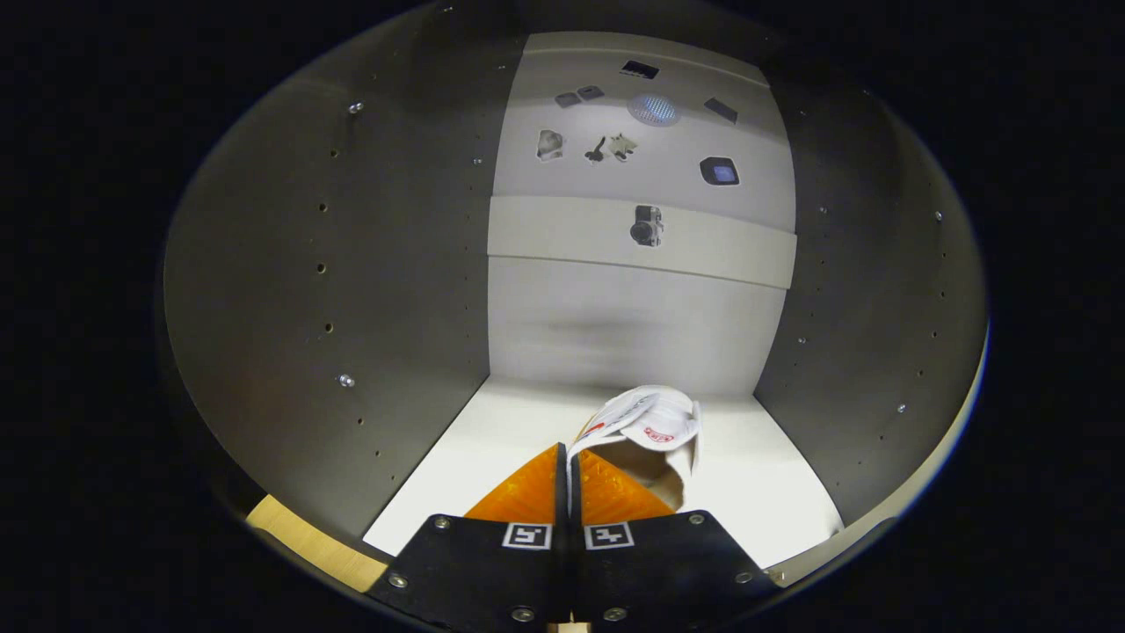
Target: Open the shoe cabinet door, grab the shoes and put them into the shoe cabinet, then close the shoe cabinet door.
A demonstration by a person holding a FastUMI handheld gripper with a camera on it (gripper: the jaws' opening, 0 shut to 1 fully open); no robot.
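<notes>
the gripper [567, 457] is inside the shoe cabinet [352, 290], its fingers pinched tight on the edge of a white shoe [655, 426] resting on the cabinet floor

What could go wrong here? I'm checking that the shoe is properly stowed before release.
1. The hand-held gripper pinches only a thin edge of the white shoe; the edge could slip out and the shoe drop unevenly.
2. The shoe looks tilted above the cabinet floor; letting go now may leave it on its side.
3. The shoe sits fairly near the right side panel, so pushing further in could knock it against that panel.
</notes>
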